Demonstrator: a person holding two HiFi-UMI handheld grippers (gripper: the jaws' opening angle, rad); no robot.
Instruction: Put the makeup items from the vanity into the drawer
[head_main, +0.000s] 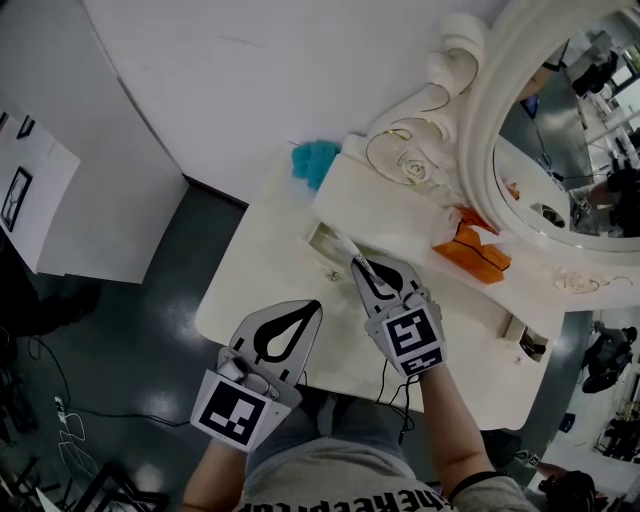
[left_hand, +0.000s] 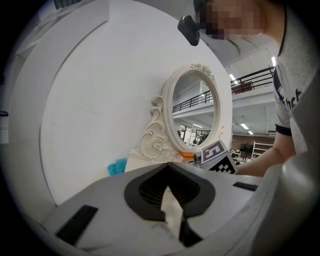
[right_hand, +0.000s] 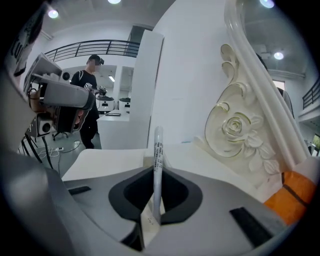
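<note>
nearest to us, the left gripper (head_main: 312, 310), a grey two-jaw tool with a black-and-white marker cube, hangs over the front edge of the vanity. its jaws are pressed together with no item between them, so it is idle.

just beyond it, the right gripper (head_main: 360, 268) pinches a slim white makeup pen with fine print along its barrel (right_hand: 157, 155). the pen is gripped near its lower end and sticks out forward past the jaw tips. its free end points at a shallow open recess (head_main: 322, 238) under the raised back section, which we take to be the drawer.

step in hand, as we judge it: deliver the pen into the drawer. to do it well, bring the pen's tip over the opening, lower it and lay the barrel flat, and spread the jaws only once it is inside. the pen is round and may roll. the drawer mouth looks narrow, so line the pen up with its long side.

surface: a cream glossy vanity top (head_main: 260, 270), mostly bare at the front. orange boxes (head_main: 470, 252) sit further back by the mirror. a teal fluffy item (head_main: 318, 162) sits at the far left corner.

behind stand an oval mirror in a carved cream frame (head_main: 478, 120), a plain white wall (head_main: 250, 70) and a dark shiny floor (head_main: 150, 330).
</note>
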